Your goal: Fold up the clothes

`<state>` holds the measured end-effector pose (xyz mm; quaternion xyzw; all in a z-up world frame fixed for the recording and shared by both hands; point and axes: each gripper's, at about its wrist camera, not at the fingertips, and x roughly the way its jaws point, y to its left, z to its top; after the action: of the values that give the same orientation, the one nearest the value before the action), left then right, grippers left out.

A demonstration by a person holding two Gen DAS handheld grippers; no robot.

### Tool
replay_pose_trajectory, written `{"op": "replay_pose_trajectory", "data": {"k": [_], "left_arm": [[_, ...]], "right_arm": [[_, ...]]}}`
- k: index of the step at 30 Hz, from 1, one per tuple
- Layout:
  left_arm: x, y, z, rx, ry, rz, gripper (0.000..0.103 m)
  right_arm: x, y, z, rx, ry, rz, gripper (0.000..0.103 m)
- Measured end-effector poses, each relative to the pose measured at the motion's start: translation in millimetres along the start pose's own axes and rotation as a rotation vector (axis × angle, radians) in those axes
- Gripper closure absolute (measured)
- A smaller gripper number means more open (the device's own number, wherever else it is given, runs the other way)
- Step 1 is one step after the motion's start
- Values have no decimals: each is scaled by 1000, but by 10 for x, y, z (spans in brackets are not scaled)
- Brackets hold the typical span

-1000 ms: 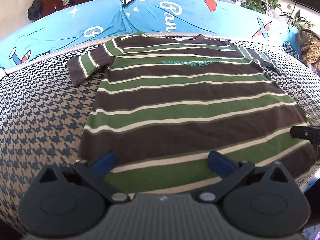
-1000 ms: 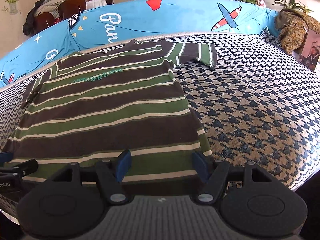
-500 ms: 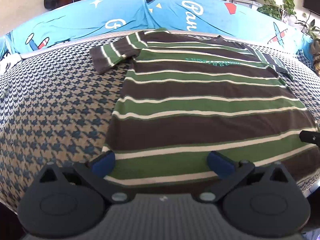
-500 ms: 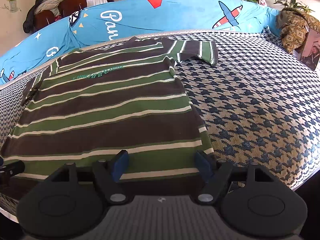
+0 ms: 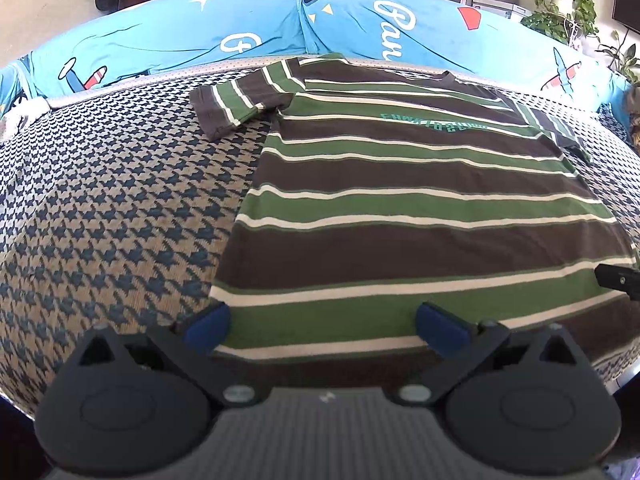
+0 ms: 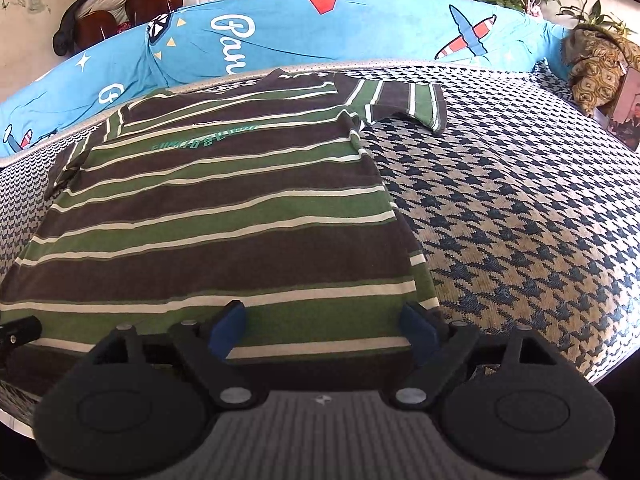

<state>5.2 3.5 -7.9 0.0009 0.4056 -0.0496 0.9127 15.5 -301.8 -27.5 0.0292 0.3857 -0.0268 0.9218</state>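
On bedspread [image 5: 100, 208] | T-shirt [image 5: 400, 216] flat, collar away | both claws agape

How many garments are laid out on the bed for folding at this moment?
1: a striped T-shirt spread flat on the houndstooth bed cover, hem toward both open grippers, collar toward the blue bedding. Nothing suggests others, though off-frame areas are unseen.

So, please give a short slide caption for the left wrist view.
Open left gripper at the hem of a striped T-shirt spread flat on a houndstooth bed.
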Motion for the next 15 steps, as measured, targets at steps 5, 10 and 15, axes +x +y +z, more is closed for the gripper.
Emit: {"op": "replay_pose_trajectory", "data": {"k": [5, 10, 15], "left_arm": [[-14, 9, 20, -18, -13, -6, 0], [-33, -34, 56, -18, -44, -12, 0], [-28, -95, 108, -24, -70, -23, 0]], "right_arm": [[2, 8, -8, -5, -4, 0, 16], [-11, 12, -17, 6, -15, 0, 15], [-56, -2, 9, 28, -41, 7, 16]]}}
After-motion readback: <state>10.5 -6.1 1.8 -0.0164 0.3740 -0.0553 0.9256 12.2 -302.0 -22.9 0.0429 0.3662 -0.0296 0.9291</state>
